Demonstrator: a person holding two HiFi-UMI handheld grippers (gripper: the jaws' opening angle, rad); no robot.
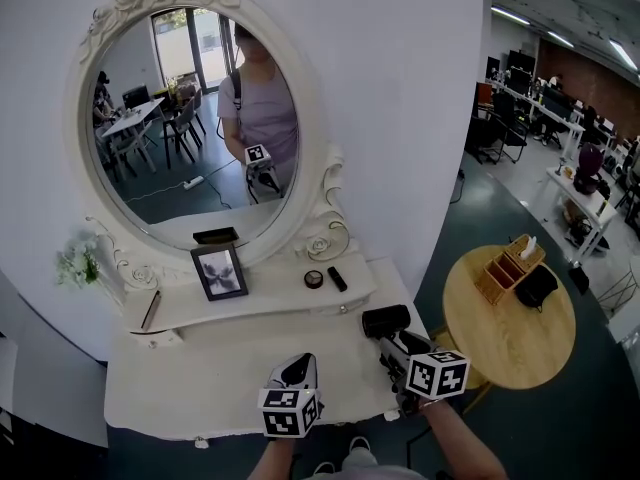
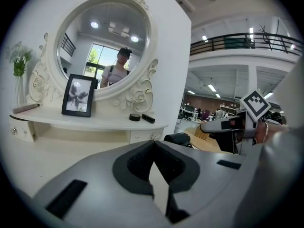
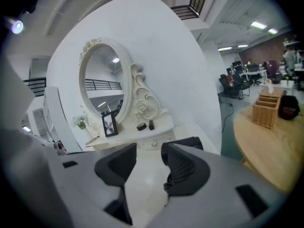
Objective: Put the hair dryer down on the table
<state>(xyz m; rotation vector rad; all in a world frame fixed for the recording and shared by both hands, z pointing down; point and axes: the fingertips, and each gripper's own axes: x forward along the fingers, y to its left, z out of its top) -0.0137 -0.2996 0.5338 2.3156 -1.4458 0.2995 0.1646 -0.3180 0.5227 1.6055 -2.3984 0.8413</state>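
Note:
The black hair dryer (image 1: 385, 320) lies on the white dressing table (image 1: 220, 368), near its right edge. My right gripper (image 1: 398, 360) hovers just behind it, toward me. In the right gripper view the jaws stand apart around bare tabletop, so the right gripper (image 3: 148, 151) is open, and the hair dryer (image 3: 190, 141) shows just past the right jaw. My left gripper (image 1: 297, 366) hangs over the table's front middle. Its jaws meet at the tips with nothing in them, so the left gripper (image 2: 154, 145) is shut. From there the hair dryer (image 2: 178, 139) shows to the right.
On the raised shelf under the oval mirror (image 1: 200, 118) stand a photo frame (image 1: 219, 271), a small round tin (image 1: 314, 279), a black tube (image 1: 338, 279) and white flowers (image 1: 78, 265). A round wooden table (image 1: 510, 338) with a basket (image 1: 508, 266) stands at the right.

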